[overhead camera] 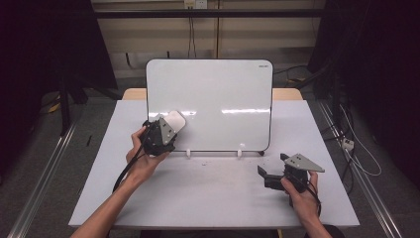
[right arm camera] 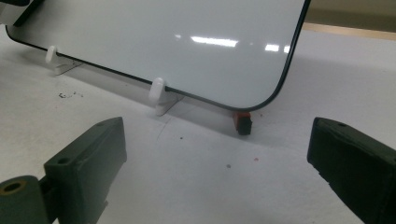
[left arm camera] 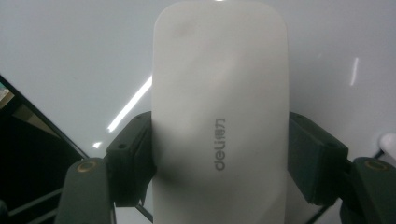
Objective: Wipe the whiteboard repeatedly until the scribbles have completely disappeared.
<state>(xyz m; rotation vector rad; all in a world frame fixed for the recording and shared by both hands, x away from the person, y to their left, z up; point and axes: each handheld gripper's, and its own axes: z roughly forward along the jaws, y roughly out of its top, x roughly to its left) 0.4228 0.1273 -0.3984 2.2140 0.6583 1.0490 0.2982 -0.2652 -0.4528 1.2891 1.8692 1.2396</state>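
A white whiteboard [overhead camera: 218, 94] with a thin black rim stands tilted on two white clips [overhead camera: 239, 152] at the back of the table. My left gripper [overhead camera: 166, 130] is shut on a white eraser [left arm camera: 219, 116] marked "deli" and holds it against the board's lower left area [left arm camera: 70, 56]. The eraser [overhead camera: 174, 120] shows as a pale rounded block above the gripper. My right gripper [overhead camera: 270, 174] rests open near the table's front right, its jaws wide apart with nothing between them [right arm camera: 215, 163]. The board's lower right corner [right arm camera: 275, 93] lies ahead of it.
The table [overhead camera: 213, 193] is pale grey with small specks in front of the board. A small red and black piece [right arm camera: 242, 122] sits on the table under the board's corner. Metal rails [overhead camera: 39, 178] run along the floor on both sides, with cables [overhead camera: 356, 153] at the right.
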